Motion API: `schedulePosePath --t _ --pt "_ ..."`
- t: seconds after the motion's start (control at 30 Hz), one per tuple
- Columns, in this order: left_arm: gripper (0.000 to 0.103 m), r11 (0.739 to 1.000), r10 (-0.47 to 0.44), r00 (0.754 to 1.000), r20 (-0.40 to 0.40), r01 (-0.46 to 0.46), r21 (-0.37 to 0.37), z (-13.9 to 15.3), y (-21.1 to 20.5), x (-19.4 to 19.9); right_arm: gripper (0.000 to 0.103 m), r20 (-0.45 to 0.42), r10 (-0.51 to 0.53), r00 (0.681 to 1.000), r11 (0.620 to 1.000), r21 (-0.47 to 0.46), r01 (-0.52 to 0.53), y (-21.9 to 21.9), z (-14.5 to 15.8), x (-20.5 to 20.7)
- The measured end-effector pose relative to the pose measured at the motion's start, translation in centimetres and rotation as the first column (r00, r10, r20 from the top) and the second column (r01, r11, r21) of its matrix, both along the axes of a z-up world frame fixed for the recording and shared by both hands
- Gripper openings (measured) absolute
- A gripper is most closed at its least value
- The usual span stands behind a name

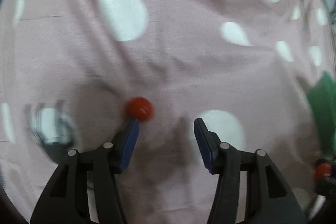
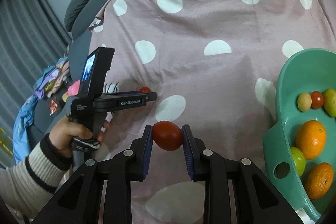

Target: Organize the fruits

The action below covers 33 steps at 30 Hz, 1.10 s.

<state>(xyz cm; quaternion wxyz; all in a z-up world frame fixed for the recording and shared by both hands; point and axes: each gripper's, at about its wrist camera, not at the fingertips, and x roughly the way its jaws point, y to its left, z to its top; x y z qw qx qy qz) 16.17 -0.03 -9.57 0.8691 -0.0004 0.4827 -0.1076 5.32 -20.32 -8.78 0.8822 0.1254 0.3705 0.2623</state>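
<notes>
Centering the wide-open left gripper on the cherry tomato first; right gripper jaws clamp a tomato.

Tomatoes: 3 total, i.e. 1 large tomato, 1 small cherry tomato out on the bedspread, 1 more cherry tomato in the bowl. Oranges: 2, upper orange and lower orange. Green fruits: 2, a lime-like one and a yellow-green one. Small yellow fruit: 1. Teal bowl: 1. Hand-held grippers: 2, left hand-held gripper, right hand-held gripper.
</notes>
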Motion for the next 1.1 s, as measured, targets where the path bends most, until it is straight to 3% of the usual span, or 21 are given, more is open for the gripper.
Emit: schedulePosePath --t 0.07,0.13,0.27,0.33,0.47,0.57,0.7,0.73,0.77,0.93,1.1 --pt "0.054 0.999 -0.030 0.999 0.038 0.031 -0.013 0.5 -0.4 -0.6 0.030 -0.004 0.000 1.000 1.000 0.001 0.000 0.0 -0.1 0.1" --pt "0.054 1.000 -0.005 0.997 0.081 0.004 0.009 1.1 0.0 -0.8 0.030 -0.007 -0.001 1.000 1.000 0.002 0.001 -0.1 -0.2 0.2" --pt "0.053 0.997 0.060 0.998 0.008 -0.061 0.042 -0.1 1.4 1.4 0.030 -0.011 0.002 1.000 1.000 0.004 -0.002 0.0 -0.3 0.3" --pt "0.052 0.995 0.046 0.999 0.019 -0.048 0.083 -0.2 0.9 2.2 0.030 -0.008 0.003 1.000 1.000 0.002 -0.003 0.0 -0.2 0.2" --pt "0.053 0.997 0.016 1.000 -0.010 -0.015 0.072 -0.9 -0.4 3.9 0.030 -0.008 -0.003 1.000 1.000 -0.004 0.003 0.2 -0.2 0.5" --pt "0.041 0.993 0.033 0.999 -0.008 -0.032 0.117 -1.9 -0.7 4.6 0.030 -0.008 -0.001 1.000 1.000 -0.006 0.000 0.4 -0.3 0.7" --pt "0.039 0.992 0.082 0.997 0.013 -0.083 0.091 -1.9 0.3 5.1 0.030 -0.015 -0.003 1.000 1.000 -0.006 0.003 0.4 -0.5 0.9" --pt "0.034 0.993 0.085 0.996 0.013 -0.086 0.079 -1.9 0.6 5.0 0.030 -0.020 -0.006 1.000 1.000 -0.008 0.005 0.4 -0.6 1.0" --pt "0.029 0.995 0.078 0.997 0.013 -0.079 0.065 -1.8 0.8 4.8 0.030 -0.024 -0.008 1.000 1.000 -0.010 0.007 0.4 -0.8 1.0" --pt "0.028 0.998 0.055 0.998 0.013 -0.055 0.035 -0.7 1.8 3.5 0.030 -0.036 -0.025 0.999 0.999 -0.033 0.023 0.7 -1.2 1.3" --pt "0.028 1.000 -0.009 0.998 0.062 0.008 0.027 2.4 2.2 1.1 0.030 -0.035 -0.040 0.999 0.998 -0.048 0.038 0.8 -1.1 1.2"
